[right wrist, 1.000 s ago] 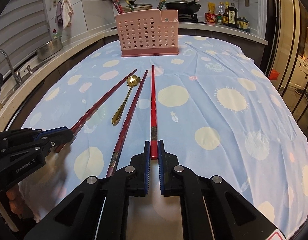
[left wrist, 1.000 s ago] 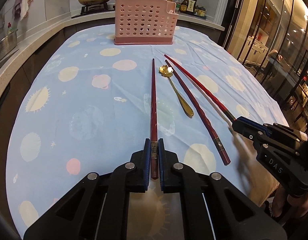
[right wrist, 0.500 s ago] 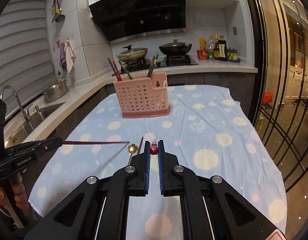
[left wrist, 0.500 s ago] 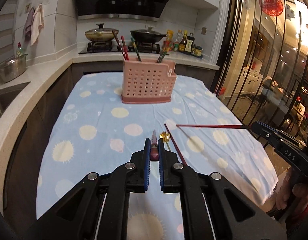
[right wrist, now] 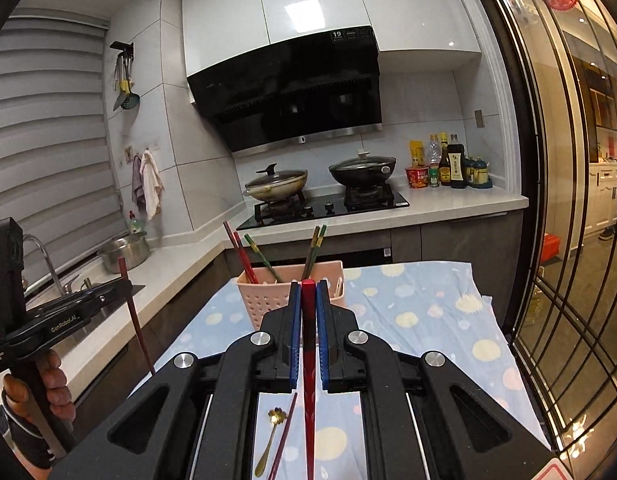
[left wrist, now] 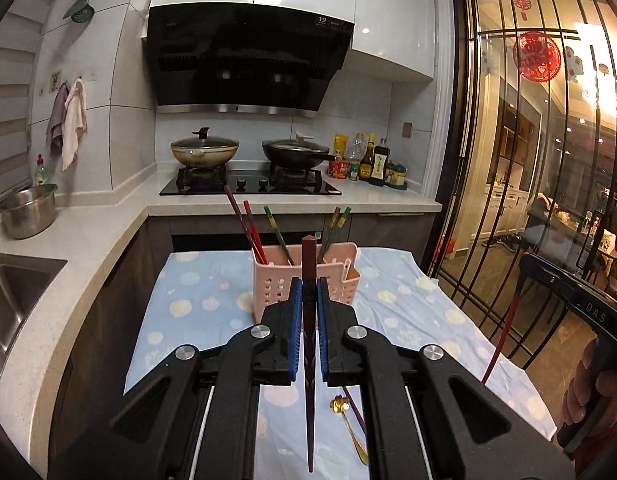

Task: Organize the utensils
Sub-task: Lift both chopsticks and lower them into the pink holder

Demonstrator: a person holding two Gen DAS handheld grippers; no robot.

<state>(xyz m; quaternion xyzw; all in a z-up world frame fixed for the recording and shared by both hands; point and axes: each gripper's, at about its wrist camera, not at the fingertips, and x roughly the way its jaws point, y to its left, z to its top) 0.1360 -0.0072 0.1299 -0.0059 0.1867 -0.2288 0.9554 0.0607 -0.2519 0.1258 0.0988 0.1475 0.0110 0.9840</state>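
From the left wrist view, the left claw (left wrist: pixel 307 300) is clamped nearly shut on a dark red chopstick (left wrist: pixel 308 360), gripped near its thick end. The blunt tip pokes up just past the pads while the long tapered part hangs down below the claw toward the camera. Held this way, it probably only has to be carried over and lowered thin end first. Straight ahead of the claw, partly hidden behind its fingertips, stands the pink basket (left wrist: pixel 340 280) on the cloth-covered tabletop (left wrist: pixel 196 304), with several chopsticks already leaning upright in it; that looks like the destination. Below the claw and slightly right, a gold spoon (left wrist: pixel 346 420) and another dark chopstick (left wrist: pixel 354 408) lie on the cloth, not yet collected. Far to the right, the right claw (left wrist: pixel 526 266) holds a brighter red chopstick (left wrist: pixel 502 340) that dangles downward.

From the right wrist view, the right claw is likewise closed tight on its red chopstick, again pinched near the top with the length hanging below. The basket sits directly beyond the claw's tips. Beneath the claw, slightly left, are the spoon and the loose chopstick. Off to the left, the left claw, gripped by a hand (right wrist: pixel 48 392), carries its chopstick hanging steeply, clear of the tabletop.
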